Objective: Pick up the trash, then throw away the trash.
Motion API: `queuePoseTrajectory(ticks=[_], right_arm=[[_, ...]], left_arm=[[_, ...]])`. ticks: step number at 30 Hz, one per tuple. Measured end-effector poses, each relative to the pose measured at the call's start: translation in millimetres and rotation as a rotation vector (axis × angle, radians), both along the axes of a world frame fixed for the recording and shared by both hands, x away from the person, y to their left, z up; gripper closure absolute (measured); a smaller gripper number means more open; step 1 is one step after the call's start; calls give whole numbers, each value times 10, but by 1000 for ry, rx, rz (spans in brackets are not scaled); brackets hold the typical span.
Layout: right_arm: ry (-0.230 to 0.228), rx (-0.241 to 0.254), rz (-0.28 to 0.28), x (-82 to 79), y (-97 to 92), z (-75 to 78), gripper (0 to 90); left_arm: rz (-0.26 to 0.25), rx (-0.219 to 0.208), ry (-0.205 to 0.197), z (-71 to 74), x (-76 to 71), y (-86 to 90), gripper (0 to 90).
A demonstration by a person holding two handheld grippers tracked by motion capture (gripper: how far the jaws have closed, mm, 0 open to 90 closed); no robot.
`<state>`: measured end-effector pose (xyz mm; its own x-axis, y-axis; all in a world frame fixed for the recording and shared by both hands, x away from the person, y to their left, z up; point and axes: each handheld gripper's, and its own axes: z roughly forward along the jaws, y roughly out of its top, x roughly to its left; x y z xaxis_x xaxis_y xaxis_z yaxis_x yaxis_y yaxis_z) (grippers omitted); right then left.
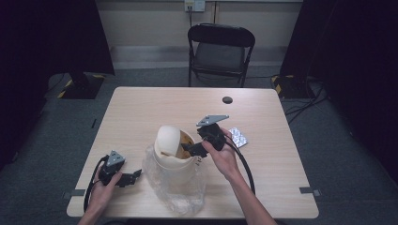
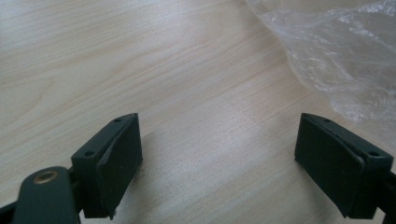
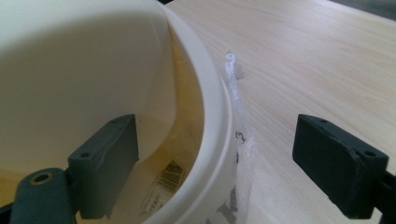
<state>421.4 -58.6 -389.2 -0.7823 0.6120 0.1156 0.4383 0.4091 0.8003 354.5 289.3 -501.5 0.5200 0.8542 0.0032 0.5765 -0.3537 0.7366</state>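
Observation:
A cream bin [image 1: 176, 164] with a domed swing lid [image 1: 167, 138] stands near the table's front, inside a clear plastic bag [image 1: 174, 197]. My right gripper [image 1: 191, 150] is at the bin's right rim, open. In the right gripper view, one jaw of this gripper [image 3: 215, 140] is inside the bin and the other outside; the rim [image 3: 219, 102] runs between them untouched. The lid [image 3: 70, 65] is tilted, and a printed label [image 3: 166, 179] lies inside. My left gripper [image 1: 135, 175] rests on the table left of the bag, open and holding nothing [image 2: 219, 135], with the bag's edge [image 2: 341, 51] ahead.
A silver blister pack [image 1: 239, 137] lies right of my right hand. A black round cap [image 1: 227, 100] sits in the wooden table [image 1: 141, 112] toward the far edge. A folding chair [image 1: 220, 49] stands beyond the table.

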Motion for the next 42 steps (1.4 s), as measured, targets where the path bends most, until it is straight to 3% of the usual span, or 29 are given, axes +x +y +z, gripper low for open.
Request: queuePoseTrajectory(ticks=[10,20,21,28,34,40,42], right_arm=[[23,-19,51,7,133,-92,143],[-37,75,35,-91,-125,116,136],[-57,80,13,-106,-205,161,136],[-71,105,-70,-83,-533,166,136],[-64,74,-152,-55,-823,40,135],[-25,42,-264,27,-1189,-213,136],[-22,37,-276,33,-1225,-238,135]], left_arm=[[1,-2,0,-1,-1,-2,145],[2,-2,-1,-1,-1,-2,145],[2,-2,-1,-1,-1,-2,145],[2,-2,-1,-1,-1,-2,145],[1,-2,0,-1,0,-2,144],[-3,0,2,2,3,4,143],[-3,0,2,2,3,4,143]])
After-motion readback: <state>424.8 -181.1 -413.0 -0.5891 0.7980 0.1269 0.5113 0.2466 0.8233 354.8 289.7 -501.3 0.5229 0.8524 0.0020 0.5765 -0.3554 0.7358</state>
